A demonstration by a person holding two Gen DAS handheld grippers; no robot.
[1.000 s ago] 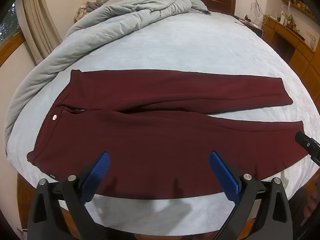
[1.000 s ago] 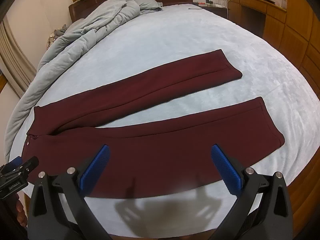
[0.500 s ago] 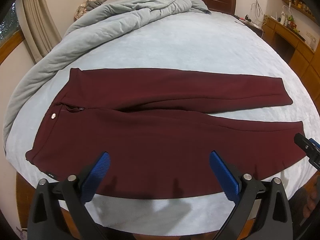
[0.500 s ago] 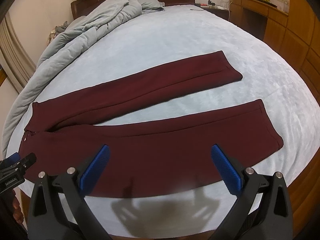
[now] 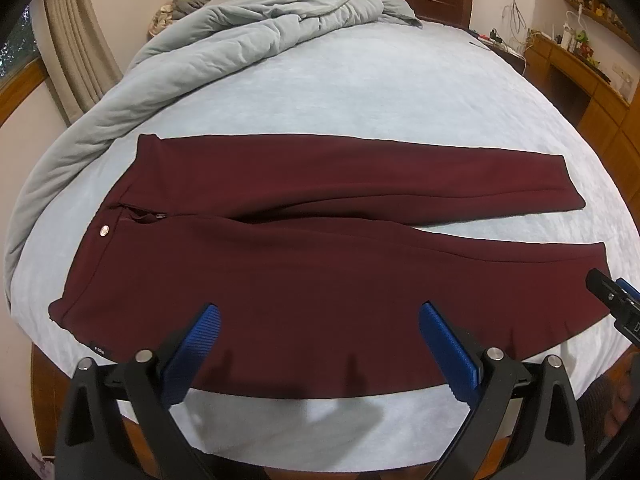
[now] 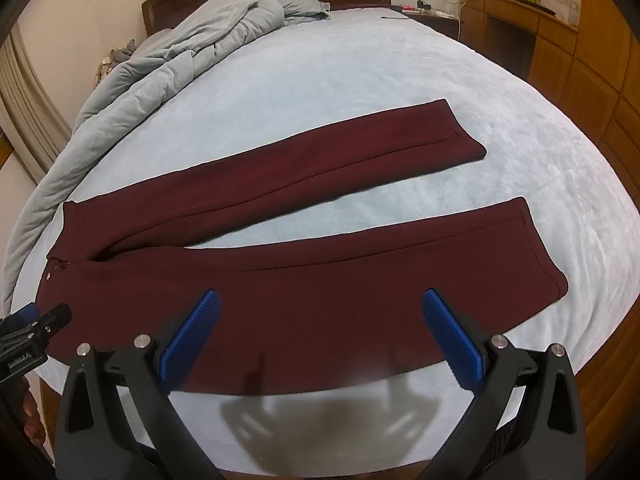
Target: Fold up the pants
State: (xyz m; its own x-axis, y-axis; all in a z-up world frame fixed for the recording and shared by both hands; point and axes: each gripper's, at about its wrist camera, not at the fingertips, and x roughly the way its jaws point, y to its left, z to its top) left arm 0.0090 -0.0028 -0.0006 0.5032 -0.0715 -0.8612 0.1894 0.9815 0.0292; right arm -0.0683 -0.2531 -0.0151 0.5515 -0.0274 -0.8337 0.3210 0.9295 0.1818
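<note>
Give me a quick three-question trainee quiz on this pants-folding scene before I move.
1. True or false: the maroon pants are already folded in half.
2. Which end lies toward the left gripper: A waistband, B cuffs?
3. Fill in: both the left gripper and the right gripper have jaws that are ____.

Key: 1 false, the two legs lie spread apart on the bed. 2 A, the waist button shows at left. 3 open, holding nothing.
</note>
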